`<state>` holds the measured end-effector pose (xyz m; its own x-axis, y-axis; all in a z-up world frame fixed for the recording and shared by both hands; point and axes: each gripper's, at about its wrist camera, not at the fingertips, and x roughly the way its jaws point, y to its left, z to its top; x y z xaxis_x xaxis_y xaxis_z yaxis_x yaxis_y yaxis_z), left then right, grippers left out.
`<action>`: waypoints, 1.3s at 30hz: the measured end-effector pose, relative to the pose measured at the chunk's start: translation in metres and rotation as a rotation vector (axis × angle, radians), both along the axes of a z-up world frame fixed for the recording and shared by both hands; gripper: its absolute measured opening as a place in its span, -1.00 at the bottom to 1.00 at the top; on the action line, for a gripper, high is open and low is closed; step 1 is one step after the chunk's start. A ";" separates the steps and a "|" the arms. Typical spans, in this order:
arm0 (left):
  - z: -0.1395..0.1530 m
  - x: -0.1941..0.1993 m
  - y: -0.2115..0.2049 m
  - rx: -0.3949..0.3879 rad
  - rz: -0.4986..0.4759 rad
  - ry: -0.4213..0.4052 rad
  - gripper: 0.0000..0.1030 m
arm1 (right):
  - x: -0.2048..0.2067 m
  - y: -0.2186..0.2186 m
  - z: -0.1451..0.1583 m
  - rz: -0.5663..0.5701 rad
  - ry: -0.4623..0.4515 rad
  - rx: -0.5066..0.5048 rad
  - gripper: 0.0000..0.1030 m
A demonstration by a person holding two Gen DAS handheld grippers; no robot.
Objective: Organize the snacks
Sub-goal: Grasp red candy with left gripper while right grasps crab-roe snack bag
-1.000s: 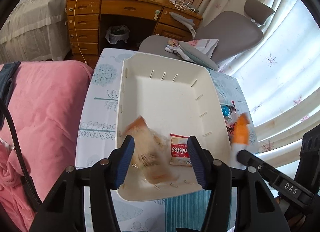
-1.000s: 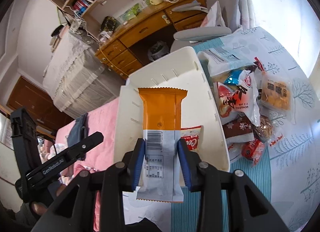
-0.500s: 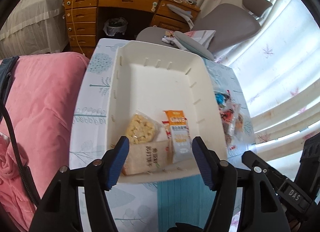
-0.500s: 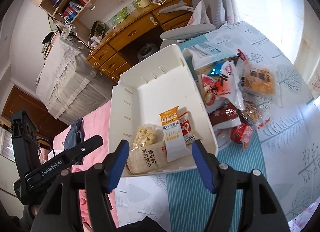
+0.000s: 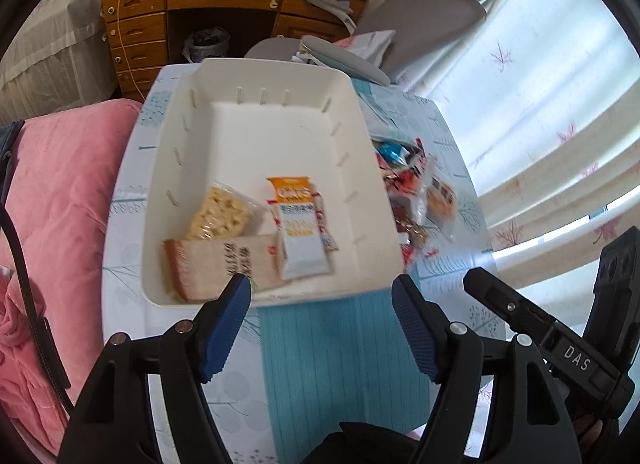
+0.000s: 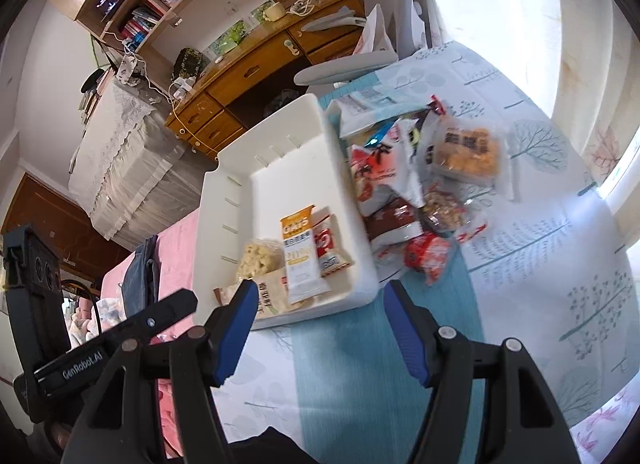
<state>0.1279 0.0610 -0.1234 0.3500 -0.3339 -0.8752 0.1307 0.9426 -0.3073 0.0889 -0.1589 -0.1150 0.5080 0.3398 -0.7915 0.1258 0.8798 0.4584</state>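
Tray (image 5: 276,132) holds three packs; my left gripper (image 5: 320,300) and right gripper (image 6: 316,300) gape, unloaded; next I fetch from snack pile (image 6: 420,192)

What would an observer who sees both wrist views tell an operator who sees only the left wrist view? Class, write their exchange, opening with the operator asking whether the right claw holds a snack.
Operator: Does my right claw hold a snack?
Observer: No. The right claw is open and empty, by the near rim of the white tray.
Operator: The tray wall hides the near end of the pile from me. What lies there?
Observer: A red wrapped snack, on the cloth just outside the tray's near corner.
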 end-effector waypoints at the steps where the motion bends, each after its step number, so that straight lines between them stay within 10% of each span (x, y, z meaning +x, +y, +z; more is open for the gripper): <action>1: 0.001 -0.002 -0.006 0.002 0.004 0.002 0.44 | 0.000 -0.003 0.000 0.006 0.002 -0.007 0.27; 18: -0.004 -0.017 -0.086 -0.001 0.144 0.069 0.60 | 0.021 -0.076 0.009 0.196 -0.011 -0.126 0.28; 39: -0.092 0.002 -0.152 -0.064 0.457 0.193 0.60 | 0.066 -0.107 -0.020 0.557 -0.198 -0.548 0.47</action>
<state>0.1299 -0.0911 -0.2150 0.3072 -0.2398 -0.9209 -0.3557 0.8686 -0.3449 0.1547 -0.2660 -0.1355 0.5270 0.1738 -0.8319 -0.4361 0.8955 -0.0891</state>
